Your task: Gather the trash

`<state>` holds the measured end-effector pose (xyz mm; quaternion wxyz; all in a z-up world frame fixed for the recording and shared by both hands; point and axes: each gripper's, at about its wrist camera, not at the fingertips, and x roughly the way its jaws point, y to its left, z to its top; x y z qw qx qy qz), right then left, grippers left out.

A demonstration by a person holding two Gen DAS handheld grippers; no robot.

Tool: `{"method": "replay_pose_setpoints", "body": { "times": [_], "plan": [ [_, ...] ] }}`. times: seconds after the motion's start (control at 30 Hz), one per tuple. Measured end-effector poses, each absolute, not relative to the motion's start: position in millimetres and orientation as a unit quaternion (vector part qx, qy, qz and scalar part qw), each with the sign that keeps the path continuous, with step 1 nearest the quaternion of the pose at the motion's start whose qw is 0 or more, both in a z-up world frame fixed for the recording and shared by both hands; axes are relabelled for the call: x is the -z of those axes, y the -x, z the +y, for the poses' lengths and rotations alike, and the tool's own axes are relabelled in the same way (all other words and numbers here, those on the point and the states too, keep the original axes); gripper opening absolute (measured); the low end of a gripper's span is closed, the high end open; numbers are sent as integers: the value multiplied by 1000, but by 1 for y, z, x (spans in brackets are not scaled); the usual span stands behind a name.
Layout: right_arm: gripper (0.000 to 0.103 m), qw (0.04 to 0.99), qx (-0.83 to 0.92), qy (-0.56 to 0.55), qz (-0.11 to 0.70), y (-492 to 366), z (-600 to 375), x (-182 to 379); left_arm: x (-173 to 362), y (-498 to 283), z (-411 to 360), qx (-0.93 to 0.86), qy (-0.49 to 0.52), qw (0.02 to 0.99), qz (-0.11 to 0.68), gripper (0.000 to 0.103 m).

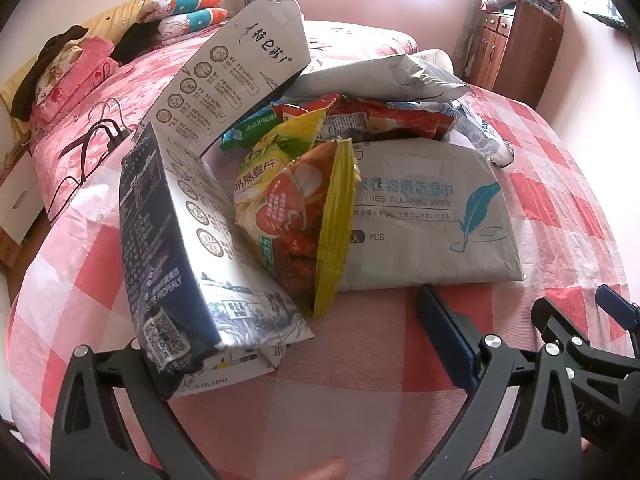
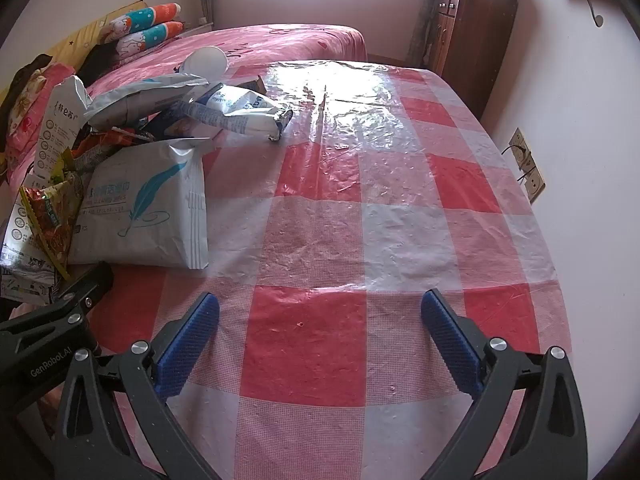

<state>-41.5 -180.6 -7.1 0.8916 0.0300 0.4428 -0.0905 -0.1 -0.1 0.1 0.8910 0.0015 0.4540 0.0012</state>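
Observation:
A heap of trash lies on the red-and-white checked tablecloth (image 2: 360, 240). In the left wrist view it holds a dark-blue and white milk carton (image 1: 180, 256), a taller grey carton (image 1: 240, 68), a yellow-red snack bag (image 1: 304, 216) and a grey wipes pack (image 1: 424, 216). My left gripper (image 1: 288, 332) is open; the blue-white carton stands just in front of its hidden left finger, and its right pad (image 1: 444, 328) is bare. My right gripper (image 2: 320, 324) is open and empty over bare cloth, right of the wipes pack (image 2: 148, 208). A white-blue wrapper (image 2: 244, 114) lies behind.
A bed with a pink cover (image 2: 280, 40) and pillows (image 2: 148, 28) stands behind the table. A brown cabinet (image 2: 472, 36) with folded bedding stands at the back right. Wall sockets (image 2: 528, 168) are on the right wall. The left gripper's body (image 2: 52, 328) shows at lower left.

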Motion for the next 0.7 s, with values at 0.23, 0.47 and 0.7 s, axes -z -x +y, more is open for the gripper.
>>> {"method": "replay_pose_setpoints", "body": {
  "times": [0.23, 0.47, 0.7],
  "plan": [
    [99, 892, 90, -31, 443, 41, -181, 7, 0, 0, -1, -2, -3, 891, 454, 99],
    [98, 891, 91, -33, 443, 43, -182, 7, 0, 1, 2, 0, 0, 891, 455, 99],
    [98, 905, 96, -43, 413, 76, -181, -7, -5, 18, 0, 27, -9, 893, 450, 99]
  ]
}}
